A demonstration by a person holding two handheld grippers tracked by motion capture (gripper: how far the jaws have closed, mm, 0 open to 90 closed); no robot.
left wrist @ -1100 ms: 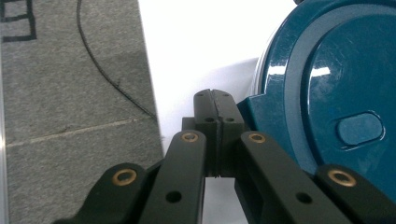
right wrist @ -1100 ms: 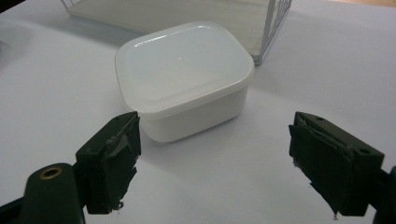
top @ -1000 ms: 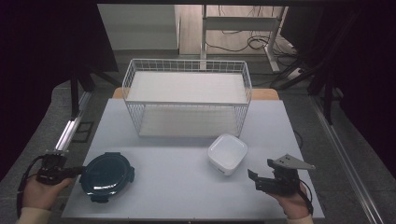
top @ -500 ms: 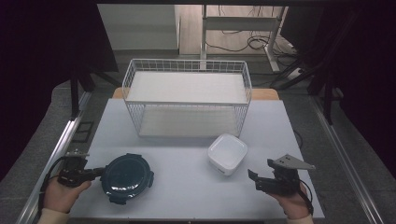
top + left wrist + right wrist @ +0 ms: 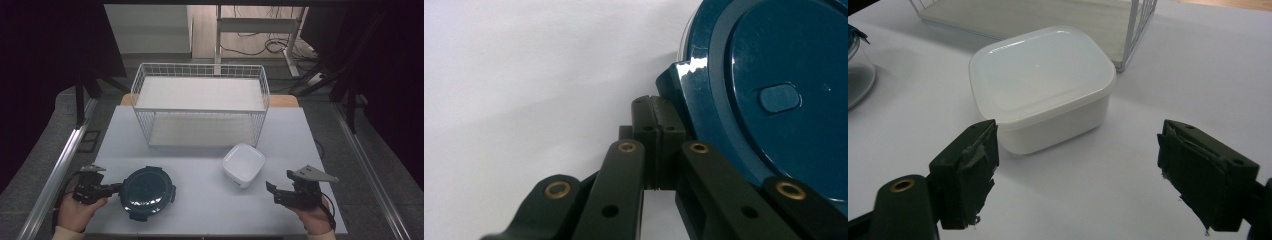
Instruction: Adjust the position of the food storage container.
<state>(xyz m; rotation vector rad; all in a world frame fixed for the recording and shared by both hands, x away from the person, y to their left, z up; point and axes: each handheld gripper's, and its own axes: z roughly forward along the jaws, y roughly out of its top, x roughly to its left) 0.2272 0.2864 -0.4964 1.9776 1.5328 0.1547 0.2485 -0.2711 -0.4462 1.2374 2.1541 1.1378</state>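
Jaws on the left gripper (image 5: 116, 188) are pressed together, pads meeting w/ nothing between them; their tips sit right against the latch tab of the dark teal round lidded container (image 5: 148, 192), at its rim, in the left gripper view (image 5: 657, 120). That container (image 5: 774, 100) lies just ahead & to one side of those jaws; bare white table (image 5: 210, 200) opens out on their other side, plenty of room there

Jaws on the right gripper (image 5: 270, 189) stand wide, empty, pointing level at the white square lidded box (image 5: 243, 164). In the right gripper view (image 5: 1075, 170) the box (image 5: 1040, 85) sits ahead of the gap, apart from both pads, nearer the left one; clear tabletop between jaws & box. Beyond the box, the corner of the white wire basket (image 5: 1135, 30) is just past its far edge. Teal container's glass side shows far off at the left pad's side. Near table edge close behind both hands
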